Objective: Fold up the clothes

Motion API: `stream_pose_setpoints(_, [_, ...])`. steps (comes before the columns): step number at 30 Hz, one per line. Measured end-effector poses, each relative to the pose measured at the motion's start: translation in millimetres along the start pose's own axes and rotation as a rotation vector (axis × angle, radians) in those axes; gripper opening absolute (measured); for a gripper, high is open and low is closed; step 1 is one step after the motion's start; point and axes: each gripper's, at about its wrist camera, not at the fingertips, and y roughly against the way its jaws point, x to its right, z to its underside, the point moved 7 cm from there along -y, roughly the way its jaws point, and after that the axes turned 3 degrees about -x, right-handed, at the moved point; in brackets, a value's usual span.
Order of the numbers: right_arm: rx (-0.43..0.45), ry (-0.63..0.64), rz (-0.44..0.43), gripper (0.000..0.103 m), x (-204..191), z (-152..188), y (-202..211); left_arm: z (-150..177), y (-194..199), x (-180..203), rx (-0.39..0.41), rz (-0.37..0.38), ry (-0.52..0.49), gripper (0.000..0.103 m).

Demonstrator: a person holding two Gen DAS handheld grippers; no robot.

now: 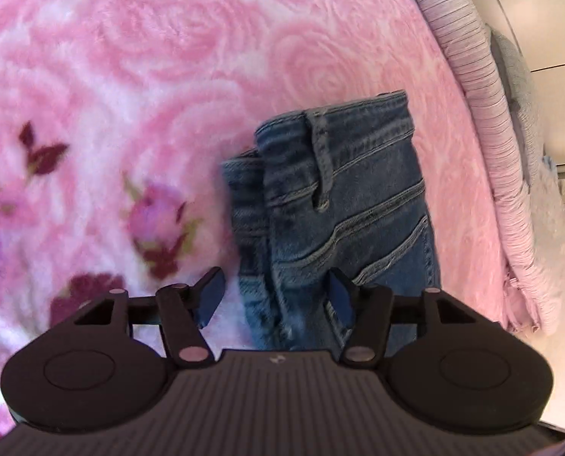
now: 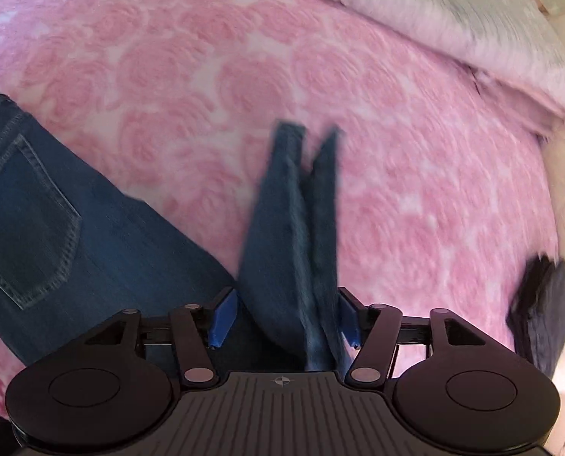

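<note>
Left wrist view: your left tongs [image 1: 276, 296] stood wide apart over one pair of blue jeans [image 1: 335, 205], the two blue pads [image 1: 211, 294] parted with nothing pinched between them. The denim lay folded lengthwise on the pink rose-patterned blanket [image 1: 149, 76] of the bed, waistband at the far end, with one belt loop [image 1: 320, 163] and one back pocket's stitched edge showing. The right pad sat over the denim; whether it touched the cloth could not be told. One striped lilac quilt [image 1: 483, 114] was bunched along the blanket's right edge, and one grey cloth [image 1: 518, 76] lay beyond it.

Right wrist view: your right tongs [image 2: 284, 319] straddled the jeans' two leg ends [image 2: 294, 228], which rose side by side between the two blue pads. The jaws stood fairly wide; the right pad looked pressed against the fabric while the left pad stood just clear of it, so a firm hold could not be confirmed through the motion blur. The seat of the same jeans, with one back pocket [image 2: 24, 224], lay flat on the blanket to the left. One dark folded garment [image 2: 544, 311] rested near the bed's right edge, well apart from the jeans. The pale quilt ran across the top right.
</note>
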Motion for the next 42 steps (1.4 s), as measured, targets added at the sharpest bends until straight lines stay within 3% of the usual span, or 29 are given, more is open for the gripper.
stream_pose_setpoints(2, [0.025,0.029,-0.008,0.065,-8.1,-10.8,3.7,-2.3,-3.4,5.5,0.007,0.003,-0.010,0.053])
stream_pose_setpoints(6, [0.109,0.185,0.031,0.065,-32.8,-29.6,-5.0,-3.4,-6.3,14.1,0.026,-0.004,-0.032,0.026])
stream_pose_setpoints(8, [0.100,0.172,0.052,0.069,-22.5,-30.2,-16.6,-2.0,-3.2,19.1,0.047,-0.003,-0.051,0.020])
stream_pose_setpoints(12, [0.026,0.213,0.117,0.082,-5.9,-28.8,-47.7,-0.3,13.0,42.1,0.101,0.016,-0.102,0.017])
stream_pose_setpoints(15, [-0.017,0.277,0.169,0.082,13.9,-23.7,-72.2,-7.5,23.2,65.8,0.129,0.039,-0.149,0.016])
stream_pose_setpoints(17, [-0.025,0.216,0.157,0.065,37.6,-18.5,-83.7,-17.3,29.3,89.0,0.142,0.066,-0.202,0.016])
stream_pose_setpoints(18, [-0.031,0.111,0.097,0.019,52.7,-11.7,-80.1,-23.6,33.4,103.2,0.148,0.081,-0.237,0.016])
stream_pose_setpoints(19, [-0.038,0.007,0.038,0.005,67.6,-5.3,-76.4,-30.9,37.2,120.0,0.154,0.095,-0.277,0.016])
stream_pose_setpoints(24, [-0.022,-0.445,-0.214,0.003,121.0,31.3,-31.3,-81.5,52.6,214.2,0.191,0.129,-0.542,0.015])
stream_pose_setpoints(27, [-0.072,-0.669,-0.395,0.003,115.0,58.3,-13.0,-108.7,67.9,284.1,0.224,0.144,-0.779,0.015])
stream_pose_setpoints(31, [-0.136,-0.922,-0.641,0.003,99.6,86.4,10.9,-93.9,90.6,397.0,0.245,0.191,-1.125,0.015])
stream_pose_setpoints(34, [-0.180,-0.995,-0.853,0.003,64.0,95.6,23.4,-55.3,97.9,469.1,0.219,0.279,-1.335,0.015])
stream_pose_setpoints(36, [-0.194,-1.023,-0.991,0.003,40.6,98.5,31.4,-10.0,88.9,508.6,0.161,0.358,-1.443,0.015])
stream_pose_setpoints(39, [-0.166,-0.991,-1.134,0.004,11.7,92.0,41.3,63.4,72.0,564.0,0.056,0.485,-1.594,0.015])
stream_pose_setpoints(42, [-0.109,-0.943,-1.234,0.005,-4.4,74.5,45.9,138.3,42.7,586.2,-0.125,0.586,-1.665,0.018])
